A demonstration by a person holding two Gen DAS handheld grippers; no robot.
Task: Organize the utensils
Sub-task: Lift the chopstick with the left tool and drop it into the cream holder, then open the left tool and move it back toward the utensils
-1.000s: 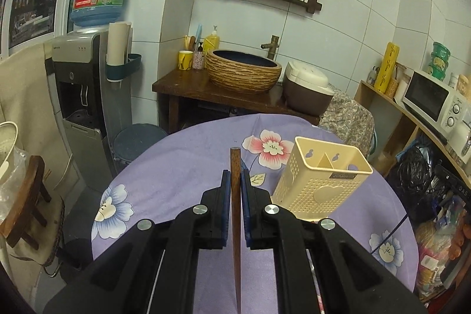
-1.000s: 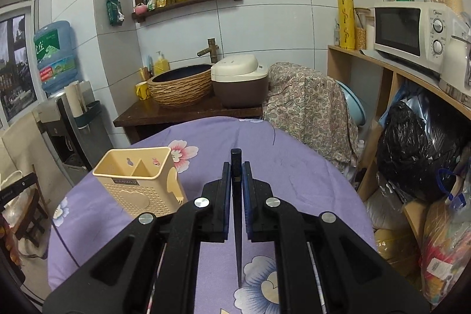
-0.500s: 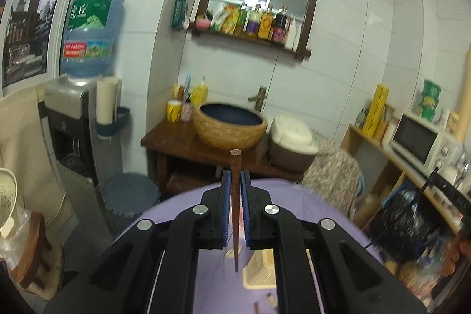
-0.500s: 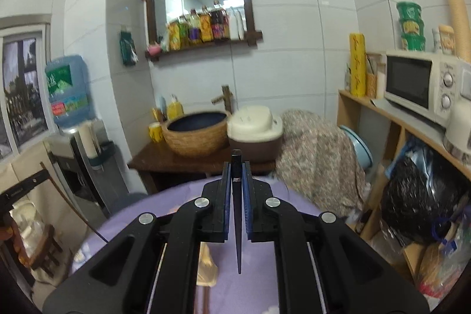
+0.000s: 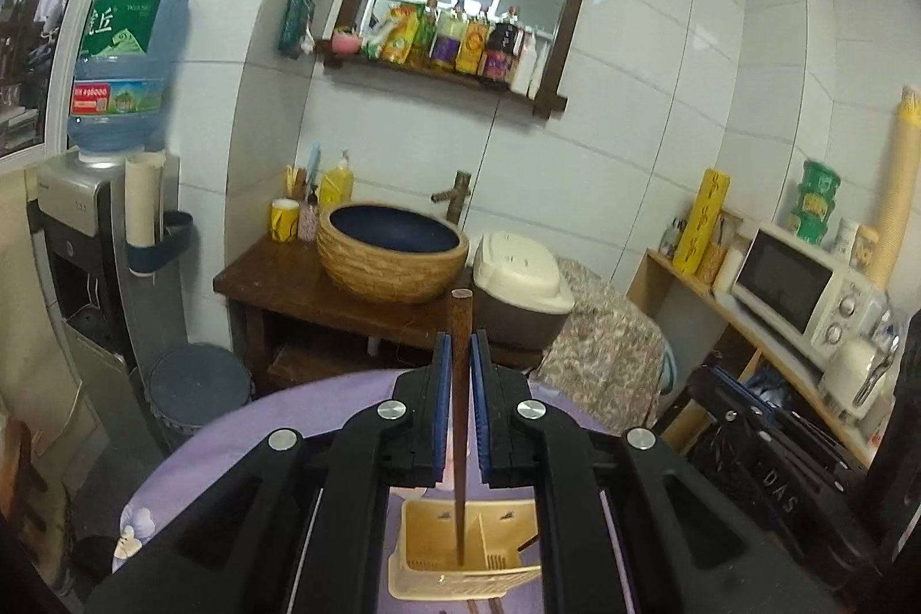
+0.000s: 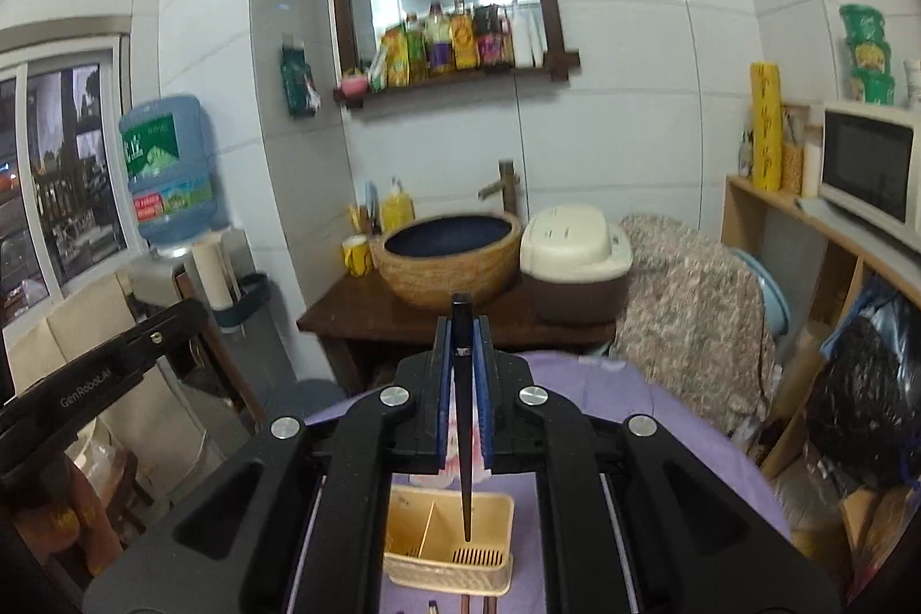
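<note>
In the left wrist view, the left gripper point(image 5: 460, 366) is clamping a brown wooden chopstick point(image 5: 460, 384) between its blue pads, the stick standing upright at the centre of the frame with its blunt end rising above the jaws and its thin tip hanging down. Directly below that tip, at the bottom centre of the frame, the cream utensil holder point(image 5: 466, 556) is sitting on the purple tablecloth point(image 5: 288, 418), its open top facing up and a divider splitting it into compartments; the tip is lining up over the left compartment, though whether it is already inside the rim cannot be told.

In the right wrist view, the right gripper point(image 6: 462, 361) is pinching a black chopstick point(image 6: 463, 412) the same way, long axis vertical, point down. The same holder point(image 6: 449, 545) is lying at the bottom centre of this frame too, the black tip hovering over its right compartment, above the slotted floor. A few more utensil ends are showing at the frame's lower edge, in front of the holder.

Both sticks appear aimed straight down into the holder, so the coming move looks like a plain descent; neither hand seems clearly nearer.
</note>
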